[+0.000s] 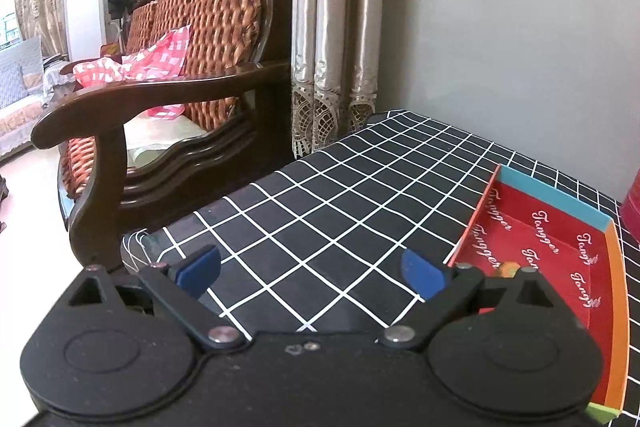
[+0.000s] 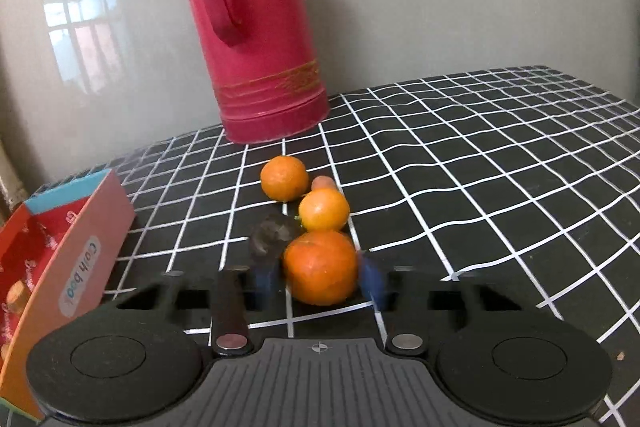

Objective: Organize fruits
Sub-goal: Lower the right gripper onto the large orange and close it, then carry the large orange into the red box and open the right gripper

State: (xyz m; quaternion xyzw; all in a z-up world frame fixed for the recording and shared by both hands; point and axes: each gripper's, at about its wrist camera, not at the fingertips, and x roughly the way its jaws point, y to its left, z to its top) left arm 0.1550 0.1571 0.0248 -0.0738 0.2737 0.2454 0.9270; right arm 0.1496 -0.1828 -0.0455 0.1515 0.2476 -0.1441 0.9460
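Note:
In the right wrist view my right gripper (image 2: 320,281) has its blurred blue fingers on either side of a large orange (image 2: 321,267) on the checked tablecloth; whether they grip it is unclear. A smaller orange (image 2: 324,209), another orange (image 2: 285,177), a partly hidden pinkish fruit (image 2: 322,182) and a dark round fruit (image 2: 272,233) lie just beyond. A red open box (image 2: 68,251) stands at the left with small orange pieces (image 2: 18,295) inside. In the left wrist view my left gripper (image 1: 312,269) is open and empty over the cloth, left of the same box (image 1: 560,247).
A tall red thermos (image 2: 256,27) stands behind the fruits against the grey wall. A wooden sofa (image 1: 168,99) and curtains (image 1: 336,27) lie left of the table's edge (image 1: 136,239). The black checked tablecloth (image 2: 480,163) stretches to the right.

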